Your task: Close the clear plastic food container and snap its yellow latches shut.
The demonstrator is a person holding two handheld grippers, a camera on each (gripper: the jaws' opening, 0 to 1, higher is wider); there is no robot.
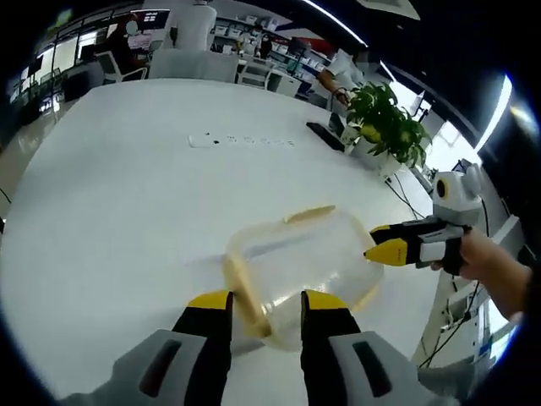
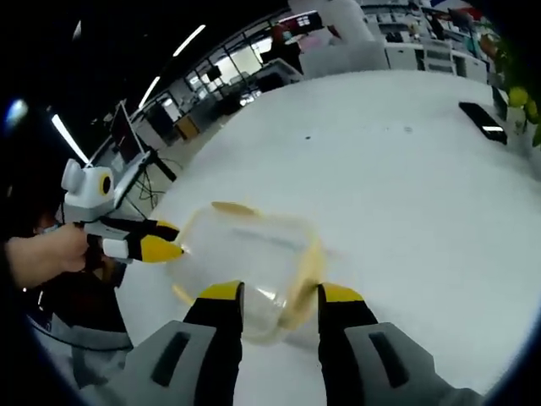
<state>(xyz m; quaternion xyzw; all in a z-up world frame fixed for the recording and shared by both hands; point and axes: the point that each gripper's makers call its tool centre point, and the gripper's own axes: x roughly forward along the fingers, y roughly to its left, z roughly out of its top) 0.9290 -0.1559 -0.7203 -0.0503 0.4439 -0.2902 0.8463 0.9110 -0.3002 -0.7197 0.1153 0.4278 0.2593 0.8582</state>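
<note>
The clear plastic food container (image 1: 296, 271) sits near the edge of a round white table (image 1: 127, 203), a rounded-square box of cloudy see-through plastic with soft corners and a yellowish rim. Its lid lies on top, and a yellow latch (image 1: 309, 213) sticks out flat from the far side in the left gripper view; whether any latch is snapped down cannot be told. In the right gripper view the same container (image 2: 249, 266) shows a yellow latch (image 2: 232, 208) jutting from its far edge.

The left claw (image 1: 266, 300) hovers at the near edge of the box, its two black jaws with yellow tips standing apart with the container's corner showing between them; it grips nothing that can be seen. The right claw (image 2: 279, 293) likewise has its yellow-tipped jaws spread, the box's near wall between them, and whether they touch it cannot be told. Each claw also appears from the side in the other's view, yellow tip at the box's rim, held by a hand (image 1: 486, 258).

Farther off on the smooth matt table lie a flat white strip (image 1: 241, 140) and a dark slab-shaped object (image 1: 325, 136). A leafy green plant (image 1: 385, 123) in a white pot stands at the table's far side, and office desks and chairs fill the room behind
</note>
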